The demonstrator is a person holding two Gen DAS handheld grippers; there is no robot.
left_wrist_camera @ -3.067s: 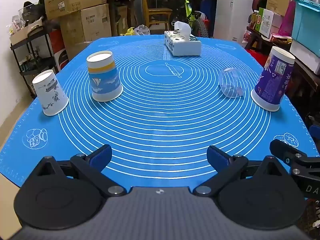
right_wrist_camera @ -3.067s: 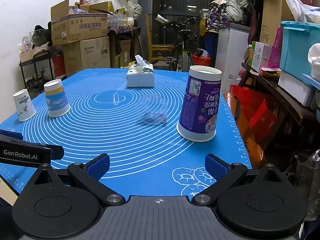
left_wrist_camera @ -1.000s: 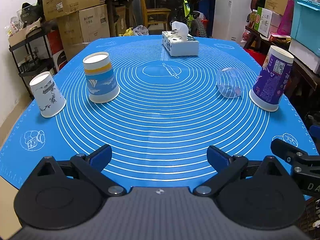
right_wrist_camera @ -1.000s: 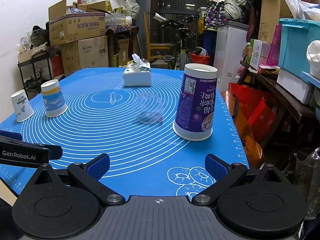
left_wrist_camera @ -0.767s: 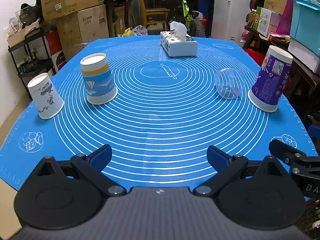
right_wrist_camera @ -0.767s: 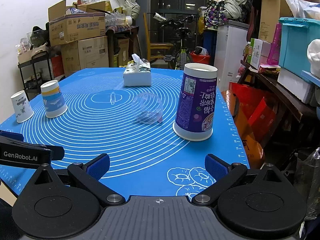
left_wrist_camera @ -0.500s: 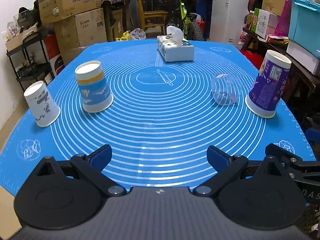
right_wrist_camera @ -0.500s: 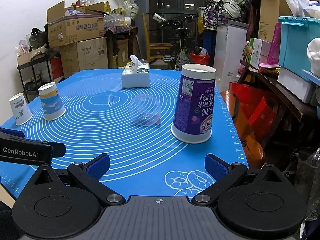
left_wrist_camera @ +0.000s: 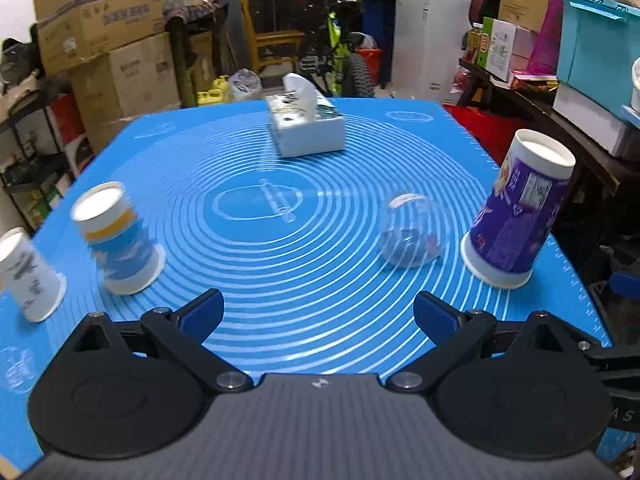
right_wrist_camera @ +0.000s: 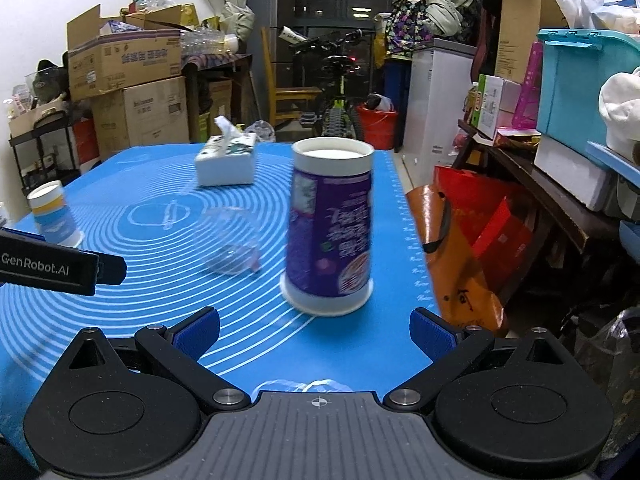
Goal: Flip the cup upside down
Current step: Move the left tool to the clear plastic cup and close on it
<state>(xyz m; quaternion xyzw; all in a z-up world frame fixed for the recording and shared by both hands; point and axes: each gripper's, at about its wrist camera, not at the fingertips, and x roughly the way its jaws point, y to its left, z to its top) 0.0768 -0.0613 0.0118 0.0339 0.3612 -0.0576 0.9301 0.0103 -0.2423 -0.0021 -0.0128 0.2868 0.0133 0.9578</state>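
Several cups stand upside down on the blue mat (left_wrist_camera: 304, 280). A tall purple paper cup (left_wrist_camera: 518, 216) is at the right, also just ahead of my right gripper in the right wrist view (right_wrist_camera: 330, 228). A clear plastic cup (left_wrist_camera: 410, 232) sits left of it, rim down and tilted, also in the right wrist view (right_wrist_camera: 230, 240). A blue and yellow cup (left_wrist_camera: 118, 240) and a white cup (left_wrist_camera: 28, 276) stand at the left. My left gripper (left_wrist_camera: 318, 314) is open and empty over the near mat. My right gripper (right_wrist_camera: 314, 330) is open and empty, close to the purple cup.
A white tissue box (left_wrist_camera: 306, 128) stands at the far middle of the mat. Cardboard boxes (left_wrist_camera: 112, 60), a chair, a bicycle and a white cabinet (left_wrist_camera: 428, 40) stand beyond the table. An orange bag (right_wrist_camera: 460, 248) and cluttered shelves are off the right edge.
Both grippers have moved forward over the mat. The purple cup now sits much closer, centred between the right gripper's fingers. The cups have not moved.
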